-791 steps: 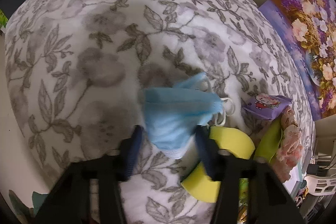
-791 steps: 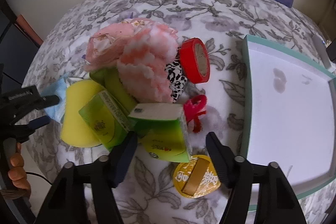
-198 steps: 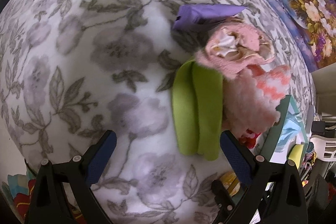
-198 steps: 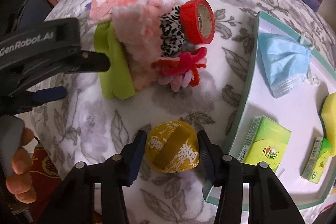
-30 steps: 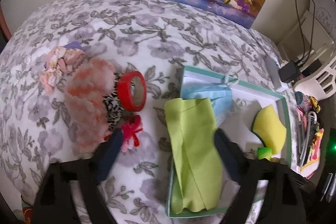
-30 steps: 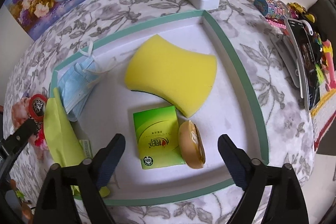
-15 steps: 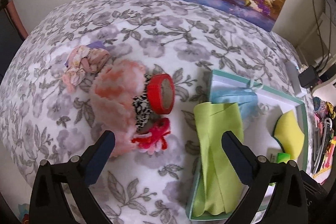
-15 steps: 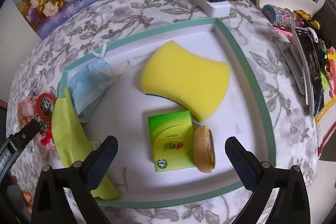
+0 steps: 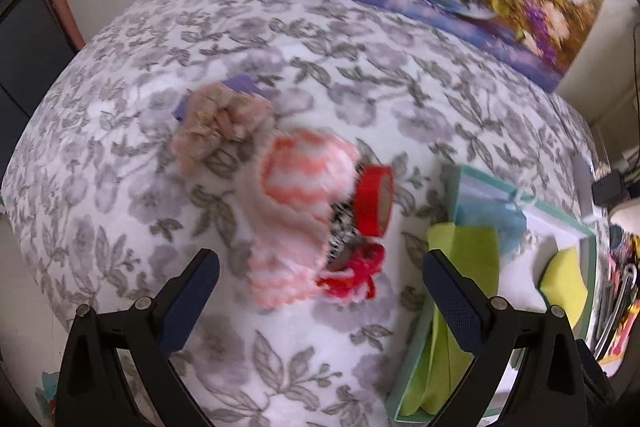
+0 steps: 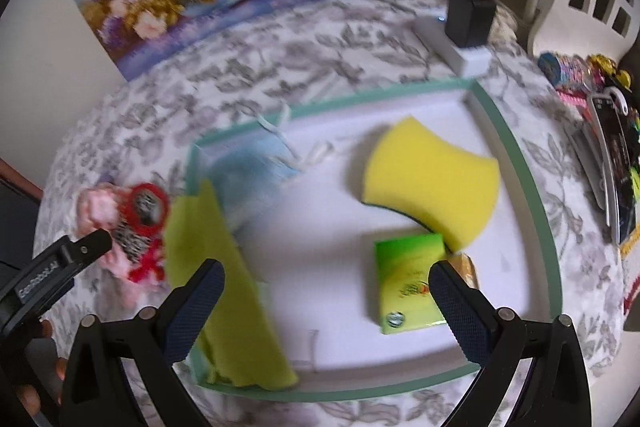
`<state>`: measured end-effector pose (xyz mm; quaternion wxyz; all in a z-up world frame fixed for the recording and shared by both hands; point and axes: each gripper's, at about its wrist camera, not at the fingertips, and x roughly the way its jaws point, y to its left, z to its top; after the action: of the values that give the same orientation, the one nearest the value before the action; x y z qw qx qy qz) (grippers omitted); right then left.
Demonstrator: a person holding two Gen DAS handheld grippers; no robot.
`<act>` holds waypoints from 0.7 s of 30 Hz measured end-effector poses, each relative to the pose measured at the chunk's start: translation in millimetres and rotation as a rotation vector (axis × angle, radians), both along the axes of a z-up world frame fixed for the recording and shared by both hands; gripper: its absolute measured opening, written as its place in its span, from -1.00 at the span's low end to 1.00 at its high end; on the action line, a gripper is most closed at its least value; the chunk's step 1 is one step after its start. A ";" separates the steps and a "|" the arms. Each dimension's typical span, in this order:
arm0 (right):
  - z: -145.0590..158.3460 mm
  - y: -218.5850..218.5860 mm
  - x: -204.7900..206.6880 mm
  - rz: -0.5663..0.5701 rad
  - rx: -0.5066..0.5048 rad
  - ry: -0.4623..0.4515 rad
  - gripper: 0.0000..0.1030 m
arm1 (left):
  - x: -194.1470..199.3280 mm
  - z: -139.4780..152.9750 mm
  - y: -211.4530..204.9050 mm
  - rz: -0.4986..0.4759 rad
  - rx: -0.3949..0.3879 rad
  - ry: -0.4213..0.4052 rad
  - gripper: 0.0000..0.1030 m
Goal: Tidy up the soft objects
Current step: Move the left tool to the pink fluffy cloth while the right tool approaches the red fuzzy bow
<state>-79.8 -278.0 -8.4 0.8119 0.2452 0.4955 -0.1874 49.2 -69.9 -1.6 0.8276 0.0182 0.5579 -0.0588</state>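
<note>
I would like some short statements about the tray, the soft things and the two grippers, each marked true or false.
1. The yellow sponge lies inside the tray. True.
2. The left gripper is shut on the green cloth. False: its jaws are open and empty, and the cloth lies in the tray.
3. The red tape roll is in the tray. False: it stands on the floral cover, beside the pink fluffy item.
4. The blue face mask is in the tray. True.
5. The right gripper holds nothing. True.
</note>
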 end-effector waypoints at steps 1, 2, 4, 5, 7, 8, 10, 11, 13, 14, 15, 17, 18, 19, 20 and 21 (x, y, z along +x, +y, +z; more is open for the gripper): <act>1.8 3.2 1.6 0.004 0.000 -0.012 1.00 | 2.3 4.1 5.2 0.009 -0.003 -0.012 0.96; 3.7 7.4 3.4 0.009 0.002 -0.028 1.00 | 4.5 7.0 9.1 0.017 -0.002 -0.020 0.96; 5.5 15.1 8.5 0.022 0.007 -0.045 1.00 | 8.0 13.4 18.3 0.032 -0.013 -0.042 0.97; 6.4 19.9 11.2 0.031 0.005 -0.052 1.00 | 9.4 16.0 23.8 0.040 -0.026 -0.047 0.97; 8.4 29.8 17.9 0.055 -0.004 -0.060 1.00 | 13.0 18.0 34.2 0.060 -0.036 -0.045 0.97; 9.4 35.9 21.6 0.069 -0.010 -0.063 1.00 | 14.4 19.1 39.9 0.074 -0.031 -0.050 0.97; 9.6 46.5 28.4 0.095 -0.015 -0.065 1.00 | 17.6 19.8 47.3 0.098 -0.011 -0.064 0.97; 8.8 51.9 32.6 0.110 -0.012 -0.066 1.00 | 20.5 19.9 53.8 0.115 0.000 -0.071 0.97; 7.6 64.7 41.5 0.143 -0.003 -0.069 1.00 | 24.1 19.5 63.6 0.133 -0.005 -0.069 0.97; 6.8 69.9 45.5 0.156 0.003 -0.071 1.00 | 26.7 19.2 70.1 0.147 -0.016 -0.065 0.97; 6.2 74.9 49.0 0.168 0.007 -0.073 1.00 | 28.0 19.2 74.5 0.153 -0.024 -0.064 0.97; 5.0 86.9 57.0 0.196 0.018 -0.079 1.00 | 32.0 18.4 82.8 0.164 -0.038 -0.059 0.97; 4.7 92.2 60.5 0.210 0.022 -0.082 1.00 | 32.7 18.1 85.1 0.166 -0.040 -0.055 0.97; 4.5 99.5 65.1 0.230 0.029 -0.085 1.00 | 34.5 17.0 87.8 0.169 -0.042 -0.050 0.97; 3.9 104.3 67.7 0.240 0.033 -0.087 1.00 | 36.6 15.8 91.6 0.175 -0.048 -0.040 0.97; 3.0 110.5 71.4 0.257 0.041 -0.089 1.00 | 37.7 15.3 93.4 0.179 -0.050 -0.036 0.97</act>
<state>-8.4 -167.5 -5.4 0.8452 0.2043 0.4900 -0.0609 86.9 23.5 13.8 0.8396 -0.0513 0.5408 0.0018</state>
